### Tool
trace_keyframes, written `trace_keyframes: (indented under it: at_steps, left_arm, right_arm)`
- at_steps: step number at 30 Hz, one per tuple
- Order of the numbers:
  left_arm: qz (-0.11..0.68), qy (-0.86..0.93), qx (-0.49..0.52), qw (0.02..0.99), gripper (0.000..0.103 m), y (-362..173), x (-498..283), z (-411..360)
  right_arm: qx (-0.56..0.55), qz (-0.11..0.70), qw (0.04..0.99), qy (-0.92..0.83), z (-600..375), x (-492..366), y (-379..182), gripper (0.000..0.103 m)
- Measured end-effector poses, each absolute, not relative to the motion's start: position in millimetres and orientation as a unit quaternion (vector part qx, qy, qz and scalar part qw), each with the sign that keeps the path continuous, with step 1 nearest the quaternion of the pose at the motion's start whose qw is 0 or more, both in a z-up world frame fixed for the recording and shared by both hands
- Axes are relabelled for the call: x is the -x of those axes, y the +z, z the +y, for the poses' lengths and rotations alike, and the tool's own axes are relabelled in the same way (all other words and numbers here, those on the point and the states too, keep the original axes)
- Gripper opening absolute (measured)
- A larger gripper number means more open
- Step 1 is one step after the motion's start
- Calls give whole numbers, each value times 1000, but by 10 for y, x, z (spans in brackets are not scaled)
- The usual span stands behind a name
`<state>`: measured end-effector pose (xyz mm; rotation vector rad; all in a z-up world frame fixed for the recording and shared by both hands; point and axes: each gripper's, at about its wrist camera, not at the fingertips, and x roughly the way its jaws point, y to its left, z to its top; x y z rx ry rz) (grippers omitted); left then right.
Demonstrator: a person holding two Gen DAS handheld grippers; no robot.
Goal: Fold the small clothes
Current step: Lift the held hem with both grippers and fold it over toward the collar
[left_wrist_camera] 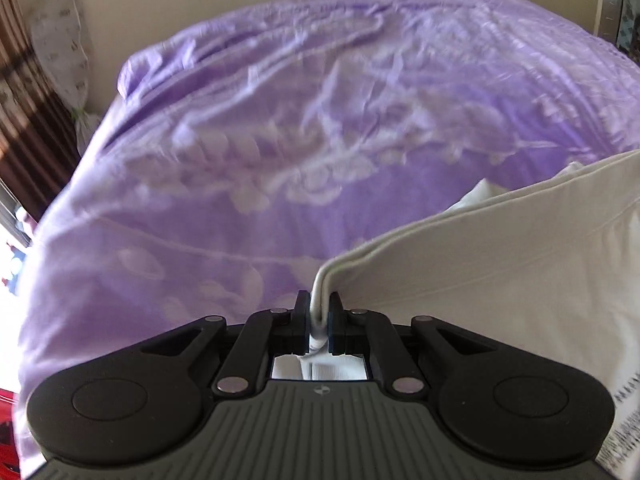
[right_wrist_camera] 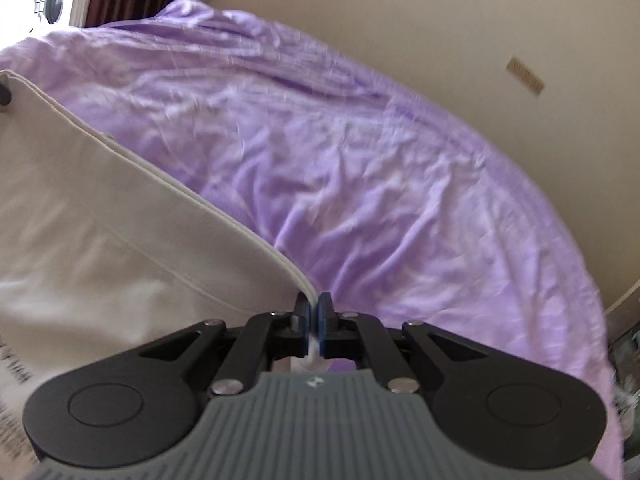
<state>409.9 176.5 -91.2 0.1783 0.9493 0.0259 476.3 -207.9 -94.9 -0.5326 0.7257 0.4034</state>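
A white garment (left_wrist_camera: 500, 264), doubled so its hemmed edges run together, is pinched at one corner in the left hand-held gripper (left_wrist_camera: 319, 322) and at the other in the right hand-held gripper (right_wrist_camera: 313, 318), stretched taut between them with dark print low down

Grippers: two, the left gripper (left_wrist_camera: 319, 309) and the right gripper (right_wrist_camera: 313, 309), two fingers each. White garment (left_wrist_camera: 500, 264): one, seen in both wrist views. Purple bedcover (left_wrist_camera: 320, 120): one. Patterned cushion (left_wrist_camera: 64, 40): one. Striped curtain (left_wrist_camera: 24, 92): one. Washing machine (right_wrist_camera: 54, 0): one.
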Motion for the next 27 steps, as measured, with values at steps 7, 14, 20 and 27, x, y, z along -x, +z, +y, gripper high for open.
trace_keyframes:
  at_steps: [7,14,20,27]
  left_arm:
    - [462,11,-45,886,6,-1206,-4311,1917]
    - [405,19,-33,914,3,-975,-4136,1926]
    - [405,37,-28,913,3,-999,-4291,1904]
    - [426,49,-26,903,22,-1049,-4257,1955]
  right_arm:
    - [244,370,876,191,-2020,-5051,-1514,0]
    - [237,332,895,182,-2036,-4973,-1388,0]
    - [231,339,895,177,-1995,-5165,-1345,0]
    - [213,363,891,170,-2021,-5206,-1420,25]
